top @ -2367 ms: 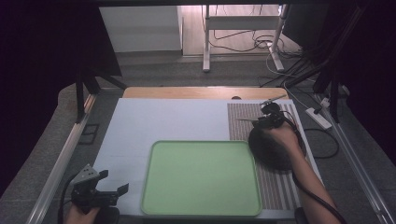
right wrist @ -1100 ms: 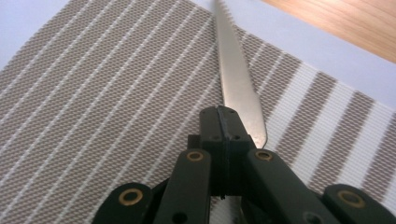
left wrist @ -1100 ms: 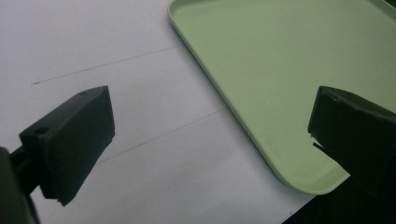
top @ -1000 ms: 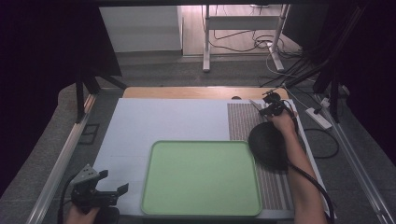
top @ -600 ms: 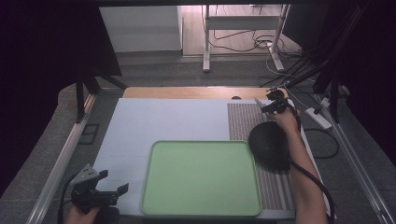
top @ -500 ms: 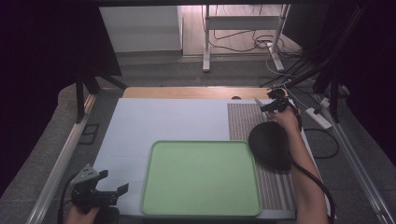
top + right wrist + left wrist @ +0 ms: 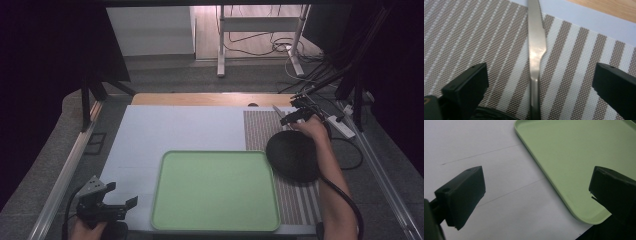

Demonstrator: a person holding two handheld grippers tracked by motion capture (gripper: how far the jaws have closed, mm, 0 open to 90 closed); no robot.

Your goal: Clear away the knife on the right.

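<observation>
A metal knife (image 7: 535, 52) lies on the striped placemat (image 7: 486, 37), its blade pointing away toward the mat's far edge. My right gripper (image 7: 290, 119) hovers open above it, one jaw on each side of the knife (image 7: 278, 111). A black round plate (image 7: 294, 155) lies on the mat just below that hand. A light green tray (image 7: 216, 189) rests in the middle of the white table top. My left gripper (image 7: 117, 207) stands open at the front left, beside the tray's near left corner (image 7: 584, 217), with nothing between its jaws.
The striped placemat (image 7: 260, 130) covers the right strip of the white table (image 7: 165, 130). A wooden strip (image 7: 200, 99) runs along the far edge. Cables and a power strip (image 7: 341, 126) lie off the right side. Metal rails frame the table on both sides.
My right gripper has moved away from the black plate toward the far right corner of the placemat and now stands over the knife. The left gripper has stayed put.
</observation>
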